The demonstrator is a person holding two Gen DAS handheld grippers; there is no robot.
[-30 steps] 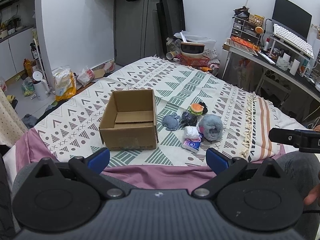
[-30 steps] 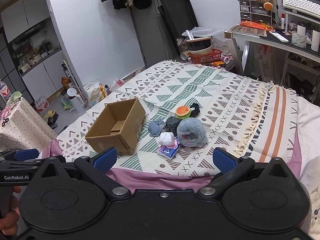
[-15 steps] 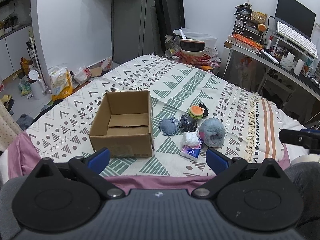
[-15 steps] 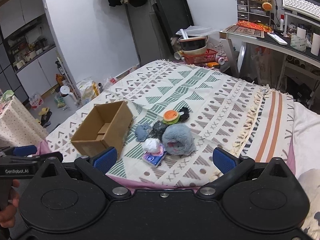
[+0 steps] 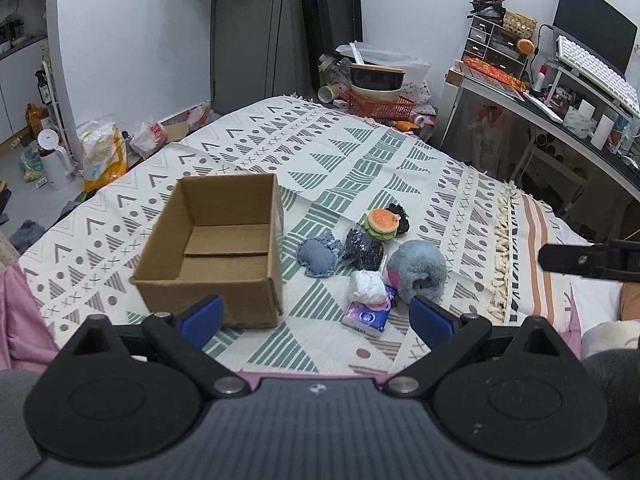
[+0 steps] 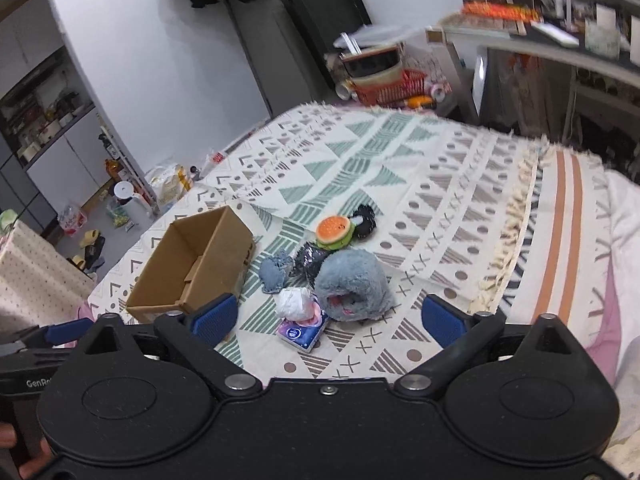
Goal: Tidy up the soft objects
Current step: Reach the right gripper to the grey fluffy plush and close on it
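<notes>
An empty open cardboard box (image 5: 212,248) (image 6: 196,260) sits on the patterned bedspread. To its right lies a pile of soft things: a grey fluffy plush (image 5: 418,270) (image 6: 354,284), a blue denim pouch (image 5: 318,258) (image 6: 274,274), a dark sequinned item (image 5: 364,246) (image 6: 312,260), an orange burger toy (image 5: 383,221) (image 6: 334,231), a white crumpled wad (image 5: 368,284) (image 6: 295,302) and a purple tissue pack (image 5: 366,318) (image 6: 302,332). My left gripper (image 5: 316,314) is open, in front of the box and the pile. My right gripper (image 6: 328,316) is open, just short of the plush and tissue pack.
A cluttered desk (image 5: 560,104) with keyboard and monitor stands at the right. A red basket with bowls (image 5: 378,94) sits beyond the bed's far edge. Bags and a white jug (image 5: 54,158) lie on the floor at left. The bedspread (image 5: 360,156) stretches bare behind the pile.
Both grippers have moved forward toward the bed; the box and the pile look larger and nearer. The right view has tilted down onto the pile. Nothing was grasped.
</notes>
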